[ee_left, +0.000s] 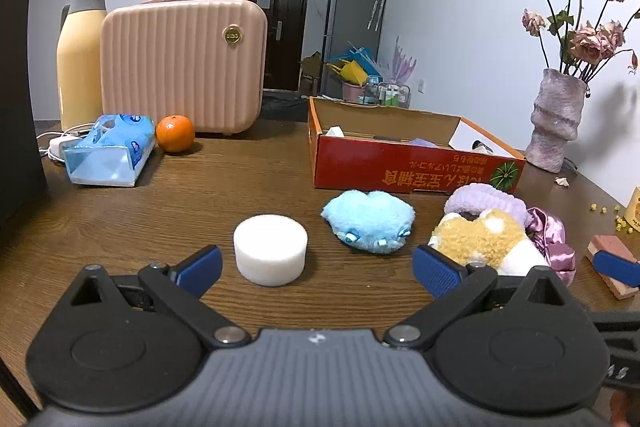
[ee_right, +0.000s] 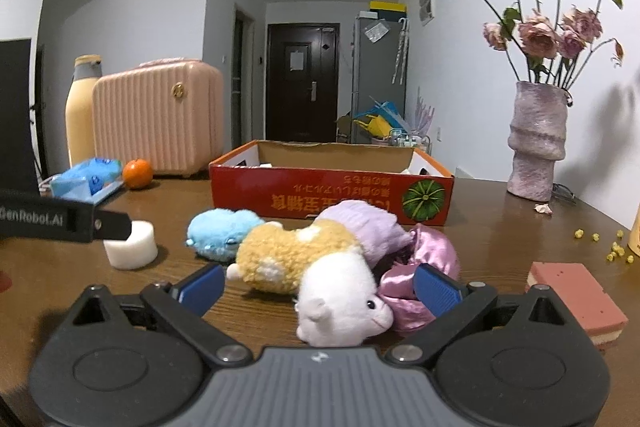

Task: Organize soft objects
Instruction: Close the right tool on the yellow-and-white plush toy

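With your right gripper spread wide around the plush hamster lying before the red box, pinch its light, squashy body mid-belly, left gripper also spread.

I saw bare surface open ahead of my left hand-held gripper; the white foam cylinder, plush pile and red box blocked the right.
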A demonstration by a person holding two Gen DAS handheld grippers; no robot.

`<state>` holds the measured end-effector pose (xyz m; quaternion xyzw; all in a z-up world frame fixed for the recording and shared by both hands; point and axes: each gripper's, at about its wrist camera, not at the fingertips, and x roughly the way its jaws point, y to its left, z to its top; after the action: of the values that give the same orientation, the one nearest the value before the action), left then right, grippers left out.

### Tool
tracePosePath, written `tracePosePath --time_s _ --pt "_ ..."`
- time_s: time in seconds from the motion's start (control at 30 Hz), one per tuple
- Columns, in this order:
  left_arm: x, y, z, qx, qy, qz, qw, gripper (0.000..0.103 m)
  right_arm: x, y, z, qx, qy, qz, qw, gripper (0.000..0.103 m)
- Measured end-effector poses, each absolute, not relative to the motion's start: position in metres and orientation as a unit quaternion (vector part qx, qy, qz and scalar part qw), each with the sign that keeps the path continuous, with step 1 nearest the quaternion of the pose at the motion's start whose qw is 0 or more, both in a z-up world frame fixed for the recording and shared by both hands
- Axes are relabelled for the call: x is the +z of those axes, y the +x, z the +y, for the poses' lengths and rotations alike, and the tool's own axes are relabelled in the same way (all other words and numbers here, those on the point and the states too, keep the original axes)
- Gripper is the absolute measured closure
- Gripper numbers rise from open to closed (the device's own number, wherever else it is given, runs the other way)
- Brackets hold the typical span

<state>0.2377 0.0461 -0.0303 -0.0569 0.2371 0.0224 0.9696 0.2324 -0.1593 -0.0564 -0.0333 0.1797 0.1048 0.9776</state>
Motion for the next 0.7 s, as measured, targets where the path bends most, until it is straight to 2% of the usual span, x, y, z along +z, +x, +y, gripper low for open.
tracePosePath --time_s 0.4,0.7 --pt "-0.032 0.243 0.053 0.026 -0.072 0.254 0.964 0.000 -0.060 0.263 -0.155 0.121 -0.031 0.217 0.968 0.020" --pt "-0.036 0.250 0.059 0.027 -0.088 0.273 0.958 0.000 -0.066 0.296 -0.155 0.132 -0.031 0.252 0.958 0.026"
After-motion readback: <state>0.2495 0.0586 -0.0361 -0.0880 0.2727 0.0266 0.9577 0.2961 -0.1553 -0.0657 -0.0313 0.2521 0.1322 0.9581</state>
